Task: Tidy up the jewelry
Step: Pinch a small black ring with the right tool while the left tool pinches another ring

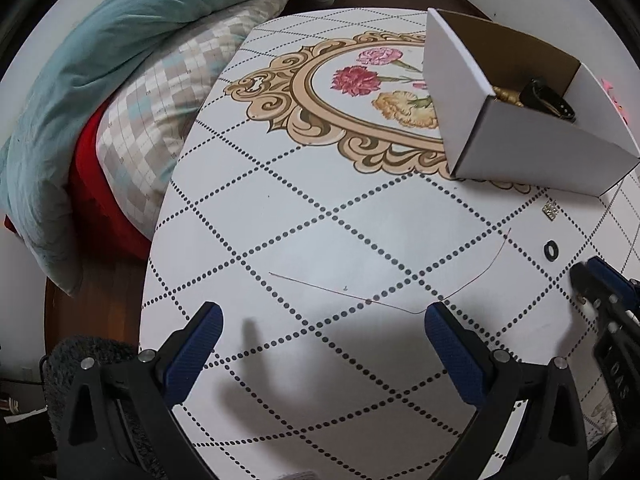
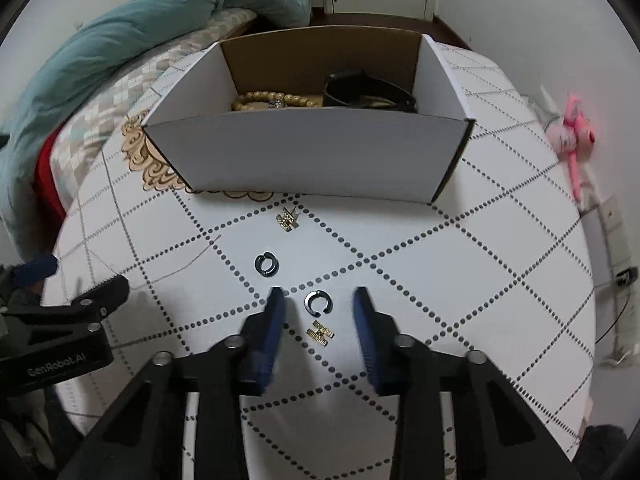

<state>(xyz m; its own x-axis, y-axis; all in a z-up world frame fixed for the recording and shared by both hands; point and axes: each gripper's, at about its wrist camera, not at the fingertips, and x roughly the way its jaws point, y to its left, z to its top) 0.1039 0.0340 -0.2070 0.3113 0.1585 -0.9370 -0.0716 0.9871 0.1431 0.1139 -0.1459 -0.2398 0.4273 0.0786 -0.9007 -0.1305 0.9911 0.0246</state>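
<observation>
A white cardboard box (image 2: pixel 304 156) stands on the table and holds a wooden bead bracelet (image 2: pixel 272 101) and a black watch (image 2: pixel 368 92); the box also shows in the left wrist view (image 1: pixel 532 152). My right gripper (image 2: pixel 319 300) is open, low over the table, with a black open ring (image 2: pixel 317 303) between its fingertips and a gold H-shaped earring (image 2: pixel 320 333) just behind it. A second black ring (image 2: pixel 266 265) and a second gold H earring (image 2: pixel 288 219) lie nearer the box. My left gripper (image 1: pixel 322 316) is open and empty over bare table.
The round table (image 2: pixel 480 280) has a dotted diamond pattern and a floral medallion (image 1: pixel 360 92). A bed with a teal duvet (image 1: pixel 120 40) is at the left. A pink toy (image 2: pixel 572 136) lies at the right edge. A thin thread (image 1: pixel 400 300) lies on the table.
</observation>
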